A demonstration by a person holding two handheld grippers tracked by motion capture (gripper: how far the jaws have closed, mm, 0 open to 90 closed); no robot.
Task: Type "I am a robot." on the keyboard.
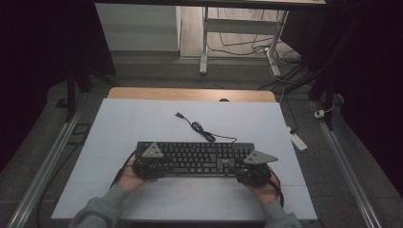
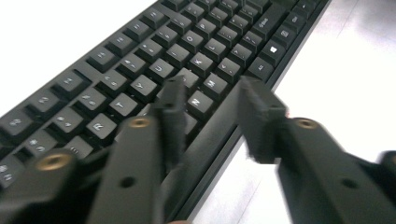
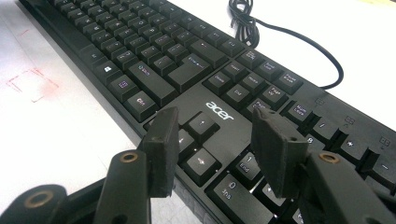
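**Keyboard flanked by two open grippers on the counter**

A black keyboard (image 1: 195, 158) is laid flat on the white counter (image 1: 142, 123), and a gripper is held at each of its ends. The left gripper (image 1: 151, 165) is seen over the keyboard's left end in the high view; in the left gripper view its jaws are parted, with the keyboard's near edge and lower key rows (image 2: 140, 70) lying beneath and between them. No pad is seen pressing on the keyboard there, so the left gripper is taken as open. That view is blurred, so contact cannot be told for certain.

The right gripper (image 1: 254, 168) is held over the keyboard's right end. In the right gripper view its jaws (image 3: 215, 149) are spread apart above the arrow keys, with nothing clamped between them; the number pad lies just beyond the right-hand jaw.

Ahead of both grippers, past the keyboard's far edge, the keyboard's cable (image 1: 199, 127) is coiled loosely on the counter, its plug lying well apart from either gripper. Beside the right gripper, off the counter's edge, a white power strip (image 1: 298, 140) rests on the floor. Faint red marks (image 3: 32, 84) are seen on the counter just beside the keyboard's near edge.
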